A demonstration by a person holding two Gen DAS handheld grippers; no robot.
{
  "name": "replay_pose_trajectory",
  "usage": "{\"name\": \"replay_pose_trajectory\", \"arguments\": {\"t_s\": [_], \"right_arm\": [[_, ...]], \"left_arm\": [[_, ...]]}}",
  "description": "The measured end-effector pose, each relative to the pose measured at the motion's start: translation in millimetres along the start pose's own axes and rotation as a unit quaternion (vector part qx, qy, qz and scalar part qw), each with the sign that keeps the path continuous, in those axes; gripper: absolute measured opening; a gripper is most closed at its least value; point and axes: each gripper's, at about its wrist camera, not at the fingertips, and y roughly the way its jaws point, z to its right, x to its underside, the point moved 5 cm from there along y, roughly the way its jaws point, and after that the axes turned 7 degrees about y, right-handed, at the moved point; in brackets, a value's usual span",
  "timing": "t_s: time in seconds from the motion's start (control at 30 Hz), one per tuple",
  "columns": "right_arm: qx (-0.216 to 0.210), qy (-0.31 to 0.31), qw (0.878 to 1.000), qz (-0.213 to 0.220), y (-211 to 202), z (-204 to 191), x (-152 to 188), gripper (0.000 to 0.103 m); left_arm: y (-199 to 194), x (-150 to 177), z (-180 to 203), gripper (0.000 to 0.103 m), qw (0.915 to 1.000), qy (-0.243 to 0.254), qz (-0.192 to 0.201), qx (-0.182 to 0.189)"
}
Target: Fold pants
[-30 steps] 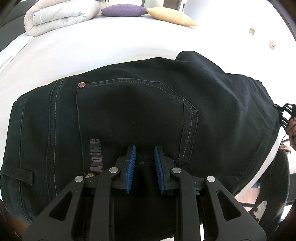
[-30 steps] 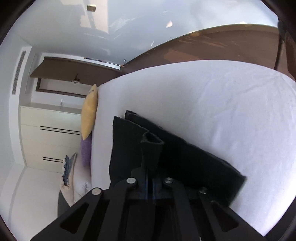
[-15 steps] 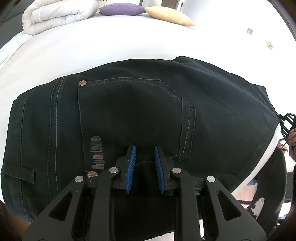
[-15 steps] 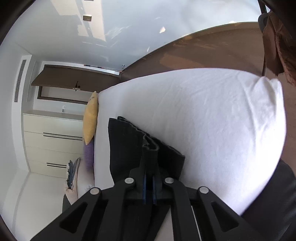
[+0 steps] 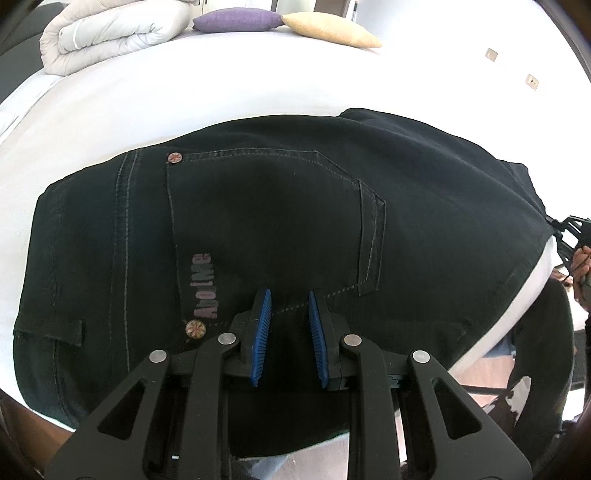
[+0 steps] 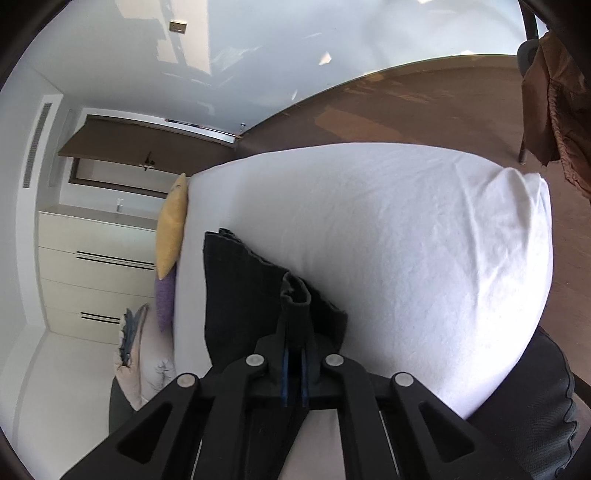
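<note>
Black jeans mid-fold on a white bed.
Left claw pinches waistband denim at six o'clock; right claw clamps the hems; next, probably lay them flat.

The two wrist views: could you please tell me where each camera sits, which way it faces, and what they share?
Left wrist: on the left claw, looking down over the black pants across the white bed; the right claw shows at the right edge.
Right wrist: on the right claw, rolled sideways, looking along the bed; it pinches a pants edge.
Shared: pants, bed, yellow pillow, purple pillow.
</note>
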Motion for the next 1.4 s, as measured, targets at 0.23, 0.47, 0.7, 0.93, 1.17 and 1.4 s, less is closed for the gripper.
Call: {"name": "replay_pose_trajectory", "arguments": {"t_s": [0.23,0.47,0.7,0.93,1.17,1.4], "right_arm": [[0.065,-0.038,0.995,0.070,-38,-11,2,0.062],[-0.022,-0.151,0.977,-0.152,-5,-73,135,0.049],[-0.013,-0.131,0.940,-0.315,56,-68,248,0.047],[0.000,-0.108,0.935,-0.337,72,-53,264,0.047],[0.007,-0.094,0.930,-0.354,82,-48,264,0.041],[0.013,-0.106,0.930,-0.352,98,-44,267,0.004]], "left_arm": [[-16,17,-11,0.021,0.9993,-0.022,0.026,0.013],[-18,19,-5,0.021,0.9994,-0.020,0.029,0.003],[-13,20,-4,0.021,0.9990,-0.027,0.034,0.008],[-10,20,-5,0.021,0.9989,-0.030,0.037,0.007],[-9,20,-6,0.021,0.9989,-0.030,0.036,0.006],[-10,19,-3,0.020,0.9991,-0.025,0.033,0.002]]}}
